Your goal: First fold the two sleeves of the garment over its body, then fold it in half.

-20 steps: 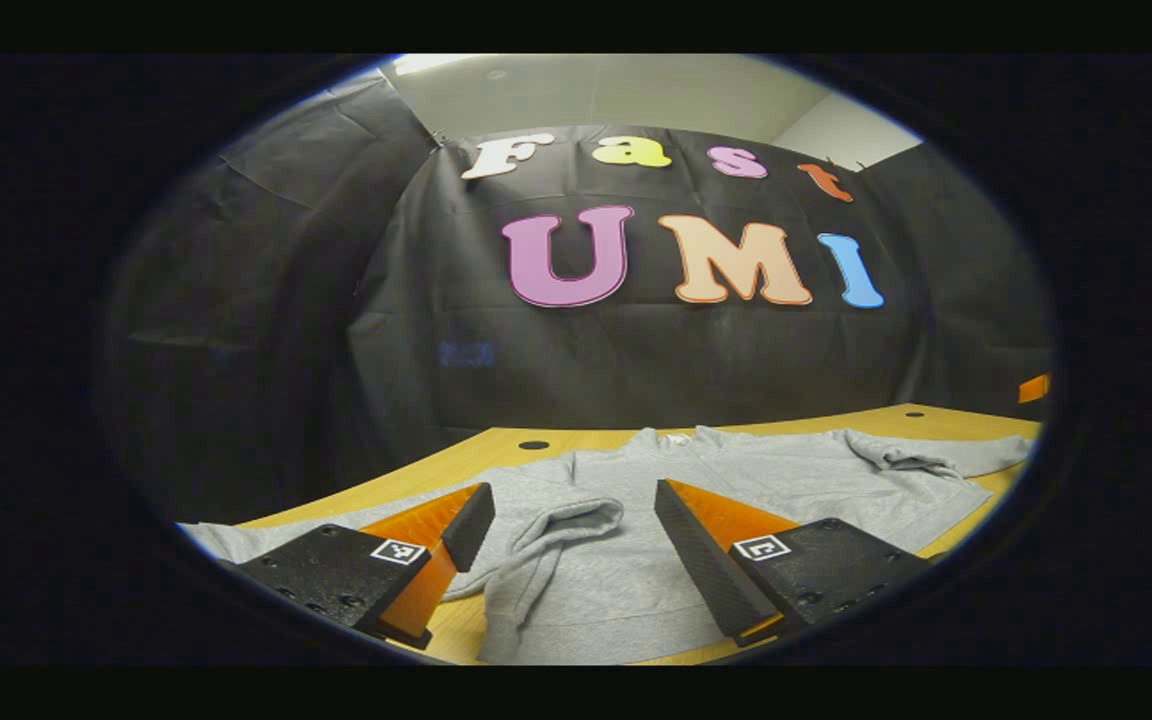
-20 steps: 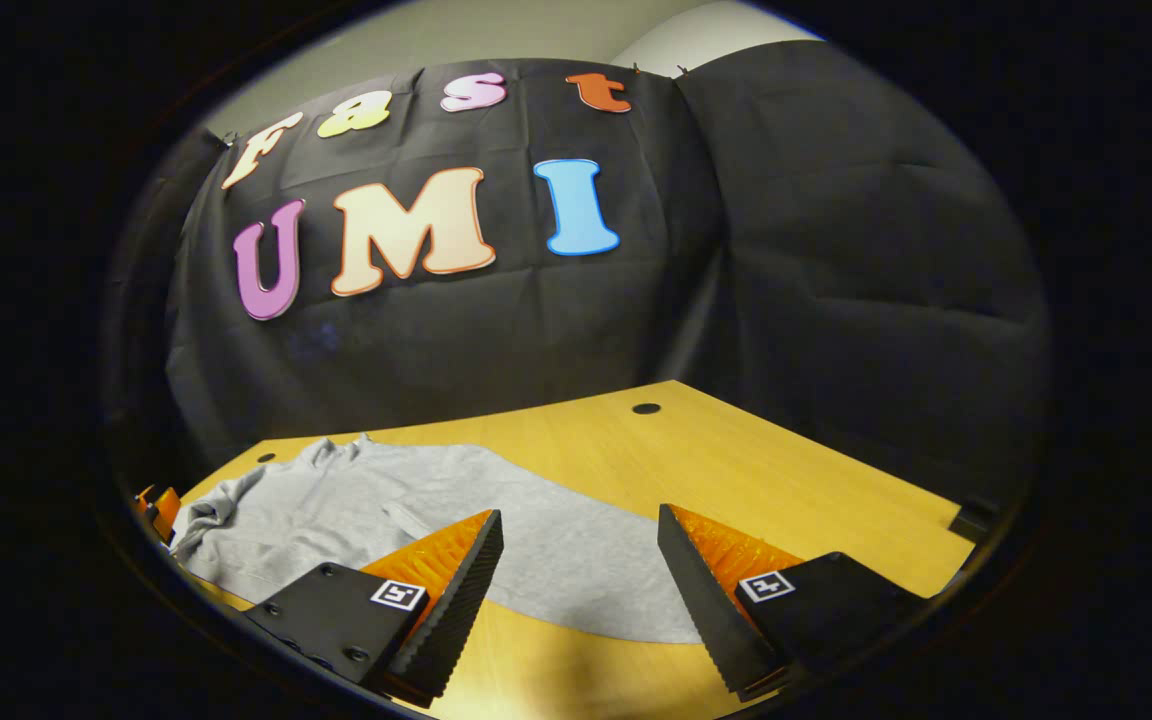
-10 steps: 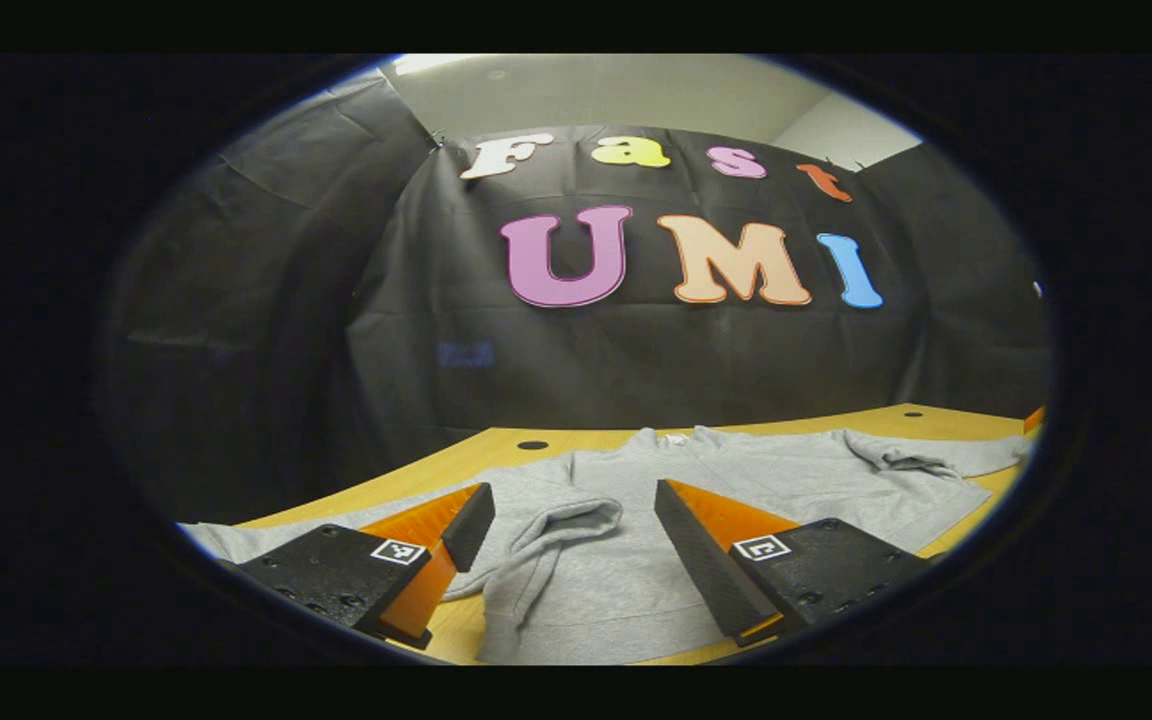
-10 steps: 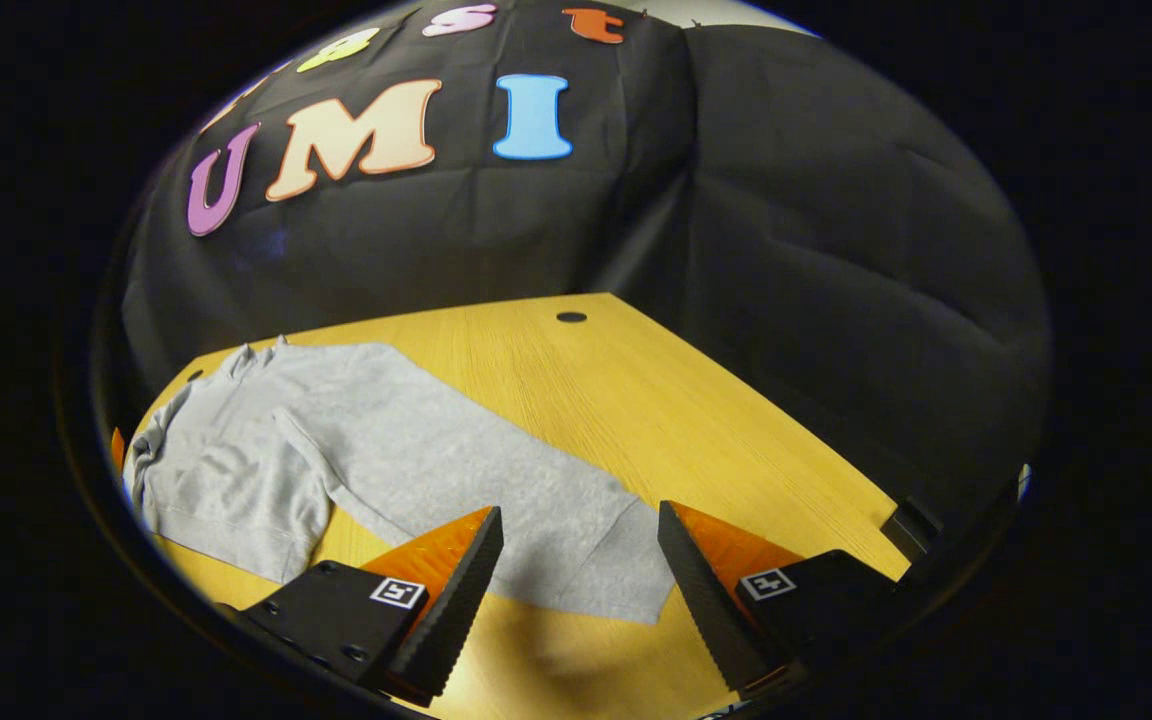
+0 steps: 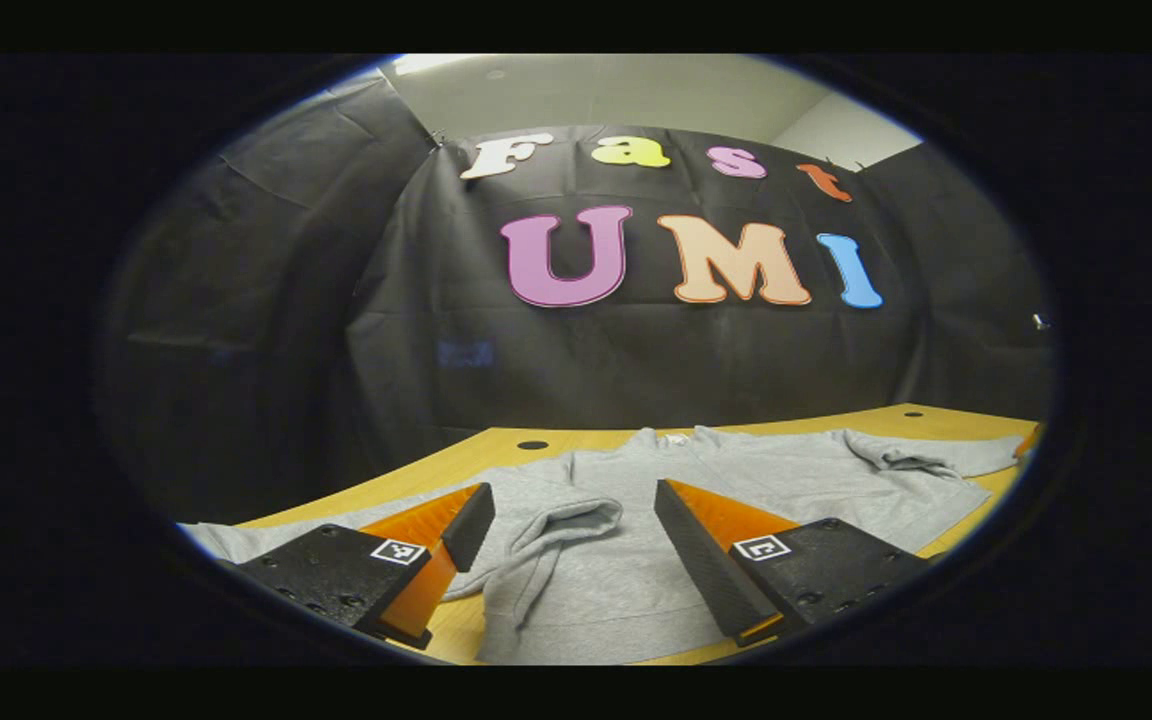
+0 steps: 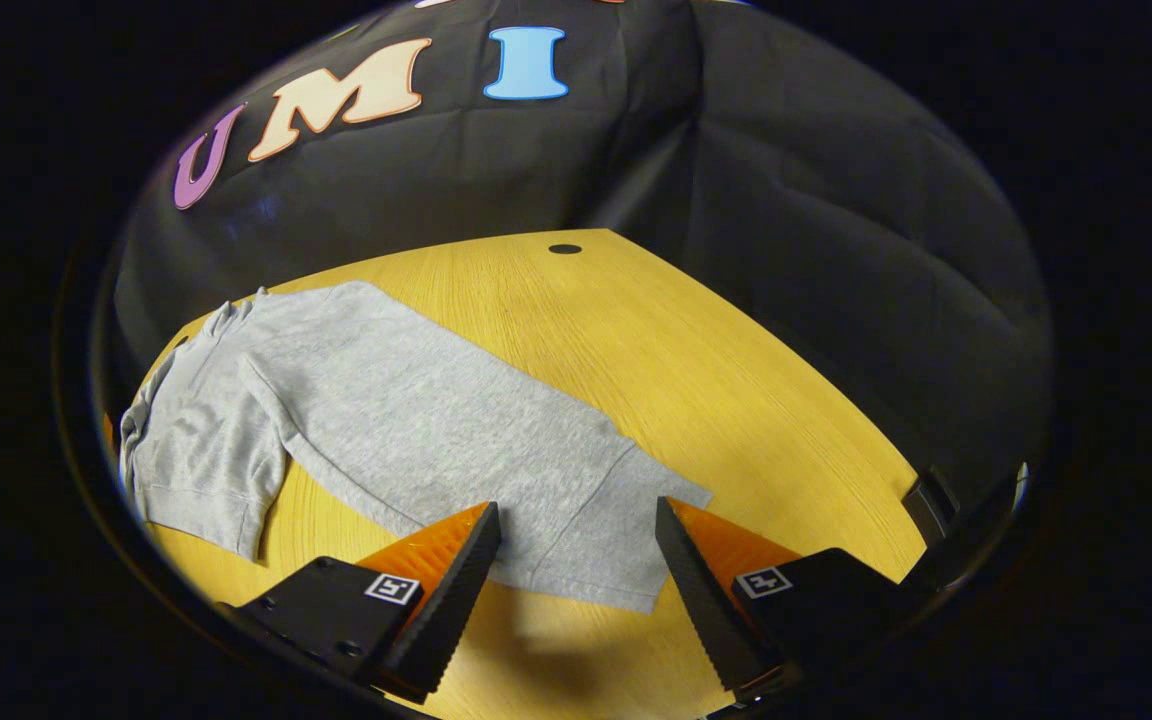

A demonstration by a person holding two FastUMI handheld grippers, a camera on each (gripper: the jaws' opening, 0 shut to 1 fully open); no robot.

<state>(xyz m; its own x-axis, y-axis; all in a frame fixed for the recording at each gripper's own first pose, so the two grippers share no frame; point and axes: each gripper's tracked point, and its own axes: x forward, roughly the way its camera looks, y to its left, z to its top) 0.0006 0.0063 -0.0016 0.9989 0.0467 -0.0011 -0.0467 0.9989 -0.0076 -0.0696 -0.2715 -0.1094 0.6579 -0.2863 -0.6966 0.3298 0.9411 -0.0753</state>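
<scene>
my left gripper (image 5: 564,528) sits low over the near edge of the light wooden table (image 5: 496,445), fingers spread wide apart with nothing between them but air. ahead of it lies the grey long-sleeved sweatshirt (image 5: 736,480), spread flat on the table with its collar toward the black cloth wall (image 5: 636,360). one sleeve of it is already bunched and doubled back onto the body, its cuff (image 5: 576,518) lying between my left fingers but lower than them, not touched as far as i can tell. the other sleeve (image 5: 936,458) runs out crumpled toward the right edge of the left gripper view. a small dark round hole (image 5: 533,445) sits in the table top behind the sweatshirt. my right gripper (image 6: 576,560) hangs above the table, tilted down, fingers also wide apart and holding nothing. in the right gripper view the sweatshirt (image 6: 266,400) lies off to the left, and its outstretched sleeve (image 6: 456,440) runs flat and diagonal toward me, with the cuff end (image 6: 606,545) lying right between and just beyond my right fingertips; whether they touch the cloth i cannot tell. bare table (image 6: 736,380) stretches to the right of the sleeve, with another dark round hole (image 6: 565,248) near the far edge.
</scene>
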